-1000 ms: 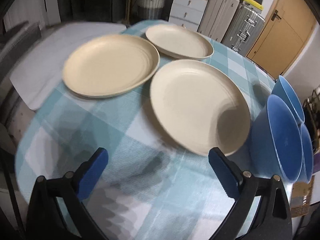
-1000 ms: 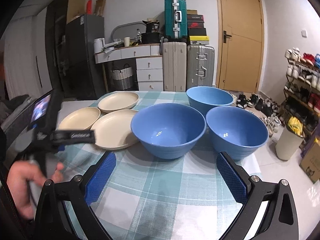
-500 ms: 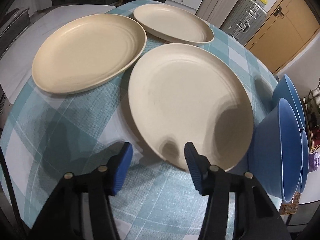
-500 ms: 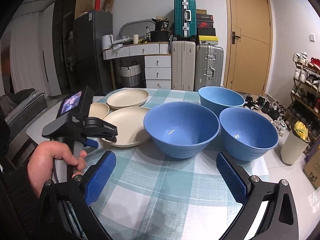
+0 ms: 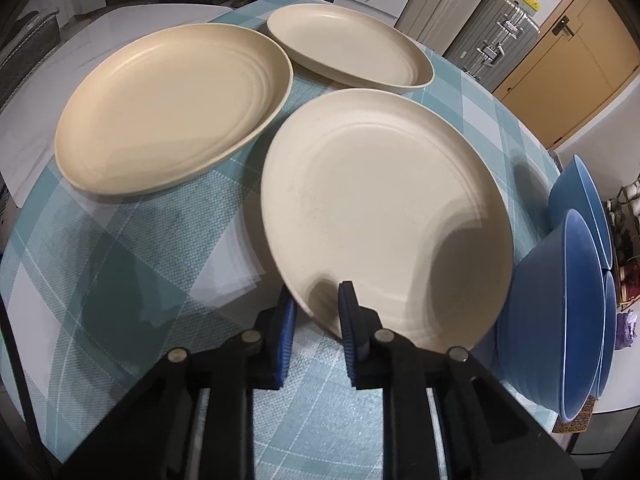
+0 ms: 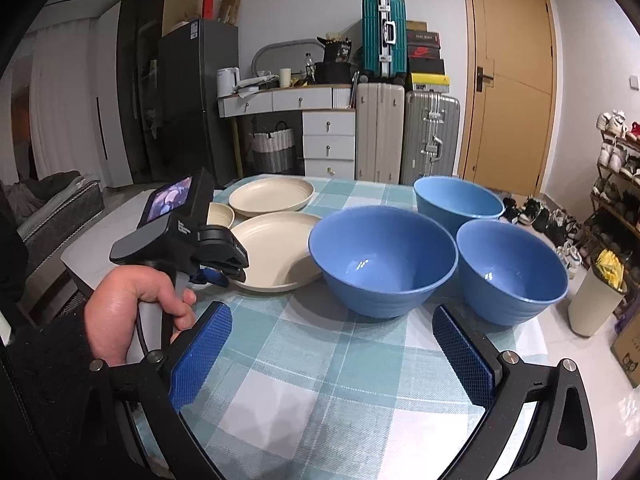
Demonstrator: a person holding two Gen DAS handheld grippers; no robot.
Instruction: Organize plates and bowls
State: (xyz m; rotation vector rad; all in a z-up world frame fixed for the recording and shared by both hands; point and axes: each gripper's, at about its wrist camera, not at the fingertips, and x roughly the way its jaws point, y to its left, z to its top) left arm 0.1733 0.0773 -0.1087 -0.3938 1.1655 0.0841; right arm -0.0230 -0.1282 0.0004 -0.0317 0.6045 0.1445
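The left gripper [image 5: 316, 312] was seen clamped on the near rim of the nearest cream plate [image 5: 384, 216], which lay on the checked tablecloth [image 5: 120, 272] beside two further cream plates [image 5: 172, 108]. The right gripper [image 6: 332, 352] was held wide apart above the table's near edge, nothing between its pads. Three blue bowls [image 6: 382, 260] were grouped toward the right edge.

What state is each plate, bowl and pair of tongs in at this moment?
Near plate: empty, near rim pinched and tilted.
Left plate: empty, flat on the cloth.
Far plate: empty, flat.
Front bowl: upright, empty.
Right bowl: upright, empty.
Back bowl: upright, empty.
Left tongs: shut on near plate.
Right tongs: open, holding nothing.
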